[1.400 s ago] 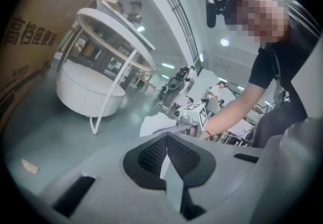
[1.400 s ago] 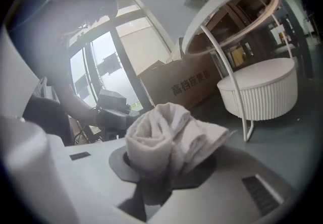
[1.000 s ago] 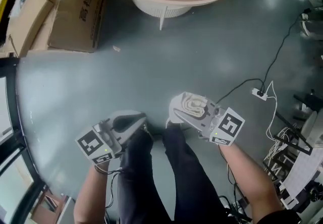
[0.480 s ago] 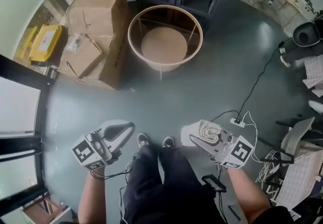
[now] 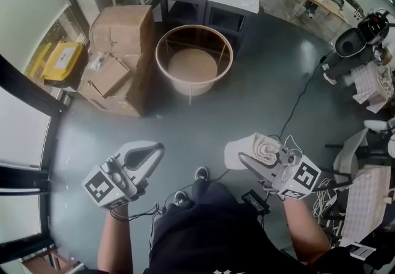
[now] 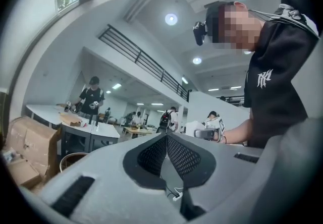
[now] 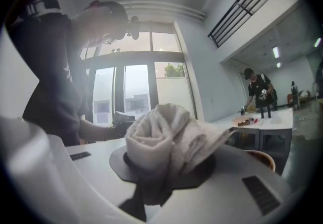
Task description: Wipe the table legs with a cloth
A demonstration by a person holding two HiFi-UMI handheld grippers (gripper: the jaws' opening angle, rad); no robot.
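Now, the white cloth [image 5: 259, 148] sits bunched in a roll between the right tongs [image 5: 247, 158], which are clenched on it above the grey floor [image 5: 185, 124]. The white emblem [image 6: 265, 76] on the person's black shirt [image 6: 275, 107] cannot be read as letters. Since half a second ago the head view has lifted, so the round table [image 5: 194, 89] looks smaller and farther off, well apart from the cloth. The left tongs [image 5: 158, 149] are closed tip to tip, holding nothing.
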